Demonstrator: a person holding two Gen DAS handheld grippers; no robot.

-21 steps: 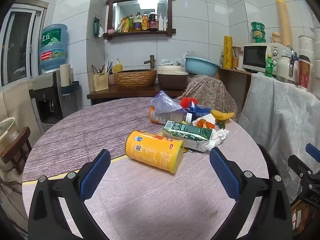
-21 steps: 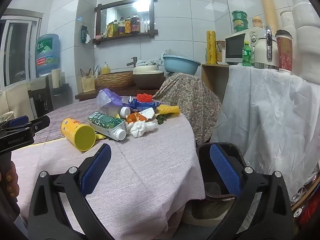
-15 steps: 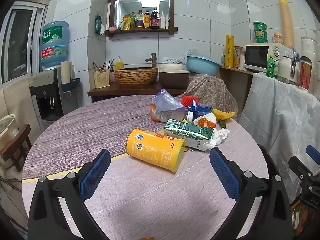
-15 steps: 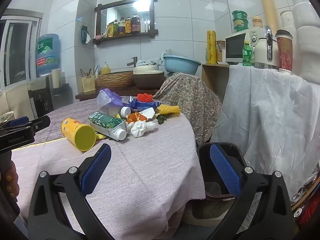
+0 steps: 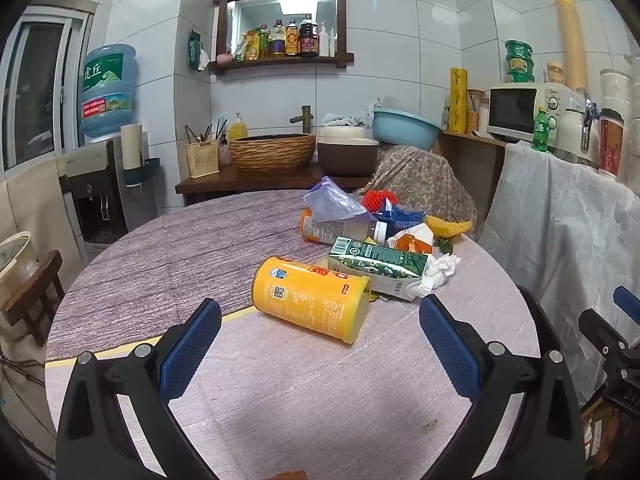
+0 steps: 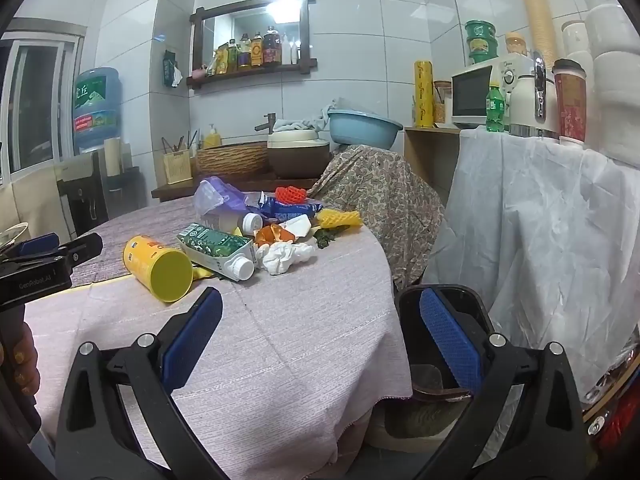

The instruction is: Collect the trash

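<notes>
A heap of trash lies on the round table (image 5: 168, 264). Nearest is a yellow can (image 5: 310, 298) (image 6: 158, 268) on its side, then a green carton (image 5: 378, 266) (image 6: 218, 248), crumpled white paper (image 6: 284, 256), a bottle under a purple bag (image 5: 332, 204), orange peel (image 6: 274, 234) and a yellow net sleeve (image 6: 340, 218). My left gripper (image 5: 320, 340) is open, a short way in front of the can, empty. My right gripper (image 6: 320, 334) is open over the table's right edge, with a dark bin (image 6: 436, 300) below behind its right finger.
A patterned cloth covers a chair (image 6: 376, 196) behind the table. A white-draped counter (image 6: 540, 220) with a microwave (image 5: 516, 108) stands at the right. A sideboard with a woven basket (image 5: 272, 152) and a water dispenser (image 5: 104, 168) are at the back. A hand (image 6: 20, 356) holds the left gripper.
The left gripper has crept a little closer to the yellow can, which looms slightly larger. The right gripper has stayed put.
</notes>
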